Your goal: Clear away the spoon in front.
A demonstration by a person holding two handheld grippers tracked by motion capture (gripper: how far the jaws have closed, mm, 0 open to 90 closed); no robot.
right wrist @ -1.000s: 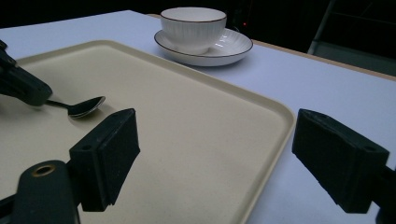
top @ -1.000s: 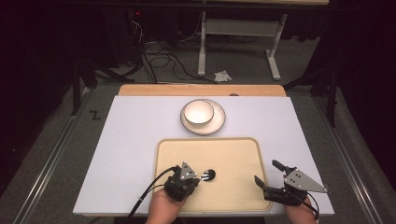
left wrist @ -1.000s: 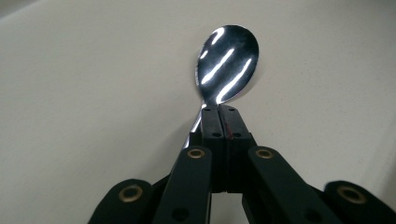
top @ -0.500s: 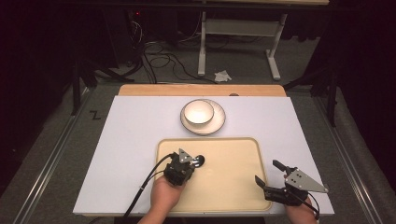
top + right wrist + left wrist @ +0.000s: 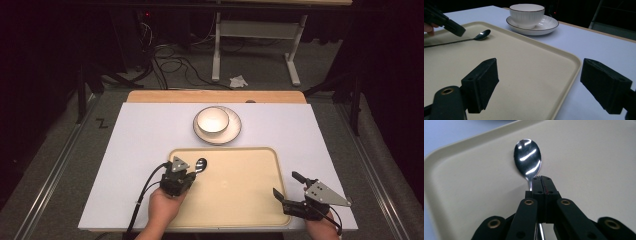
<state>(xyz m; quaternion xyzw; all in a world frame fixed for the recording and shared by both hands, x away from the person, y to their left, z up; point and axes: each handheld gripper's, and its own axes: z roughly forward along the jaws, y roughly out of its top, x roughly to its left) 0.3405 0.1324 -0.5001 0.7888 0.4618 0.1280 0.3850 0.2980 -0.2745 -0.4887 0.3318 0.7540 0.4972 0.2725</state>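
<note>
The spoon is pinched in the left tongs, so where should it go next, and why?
Probably carry the spoon forward toward the cup on its saucer. The left tongs are shut on its handle, its bowl points that way, and it lies low over the tray, short of the cup.

The left gripper was black, with brass-ringed screw holes, a grey triangular plate and a black cable trailing toward six o'clock.

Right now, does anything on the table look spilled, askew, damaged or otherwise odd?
Nothing stands out. The cup sits upright on its saucer, with no spill or damage in sight. The tray lies square on the table. The left gripper is shut on the spoon over the tray; the right gripper is open, holding nothing.
</note>
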